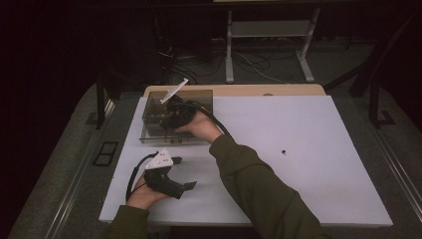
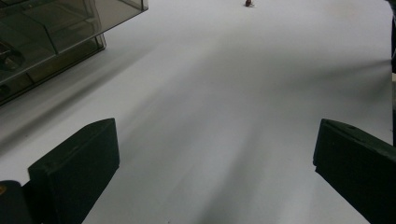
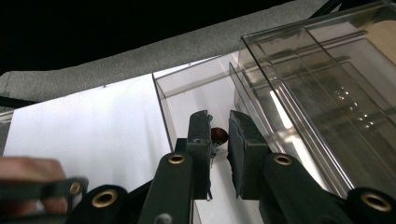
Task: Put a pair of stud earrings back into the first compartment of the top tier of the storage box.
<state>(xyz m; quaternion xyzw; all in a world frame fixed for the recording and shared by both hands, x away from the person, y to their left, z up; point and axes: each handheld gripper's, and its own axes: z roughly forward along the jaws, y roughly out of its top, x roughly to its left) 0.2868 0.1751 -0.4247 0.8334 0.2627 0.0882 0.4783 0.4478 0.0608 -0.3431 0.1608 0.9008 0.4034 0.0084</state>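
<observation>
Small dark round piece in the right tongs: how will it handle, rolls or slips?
The small dark round piece looks rounded and glossy, so it could slip from the right tongs, whose jaws pinch it near their tips. Being tiny, it is probably light. Released into the clear box's open tray, it may roll on the smooth floor.

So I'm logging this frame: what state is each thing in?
Clear smoky plastic drawer box: drawer pulled out.
Small dark red round piece: clamped over the open drawer.
Right hand-held gripper: shut on it.
Left hand-held gripper: open, empty.
Second small dark piece: loose on the table.
</observation>
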